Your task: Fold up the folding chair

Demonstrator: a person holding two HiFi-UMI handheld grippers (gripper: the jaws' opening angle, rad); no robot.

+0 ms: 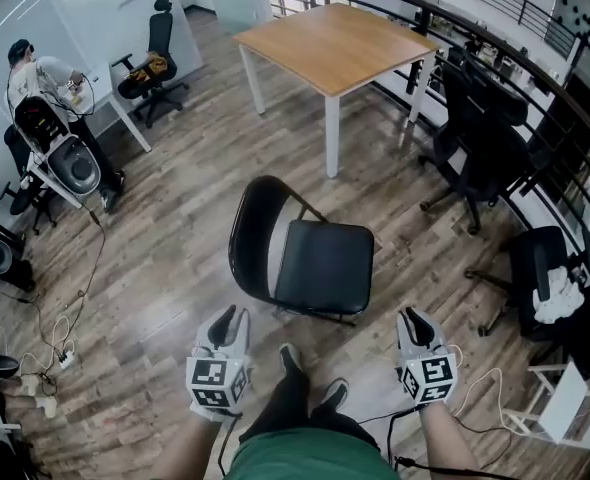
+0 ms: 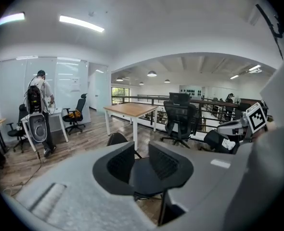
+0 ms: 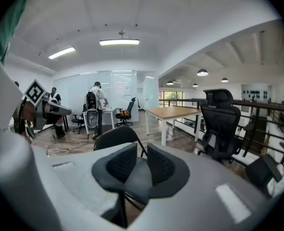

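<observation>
folding chair (image 1: 325,266) unfolded, legs mostly hidden beneath seat

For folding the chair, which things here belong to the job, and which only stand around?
Job:
- folding chair, unfolded
- left gripper, open, empty
- right gripper, open, empty

Standing around:
- table
- office chairs
- person at the desk

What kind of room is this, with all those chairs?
Probably an office, maybe on an upper floor. There are black desk chairs on wheels, a big wooden table in the open space, and a railing running along the edge of the floor.
</observation>
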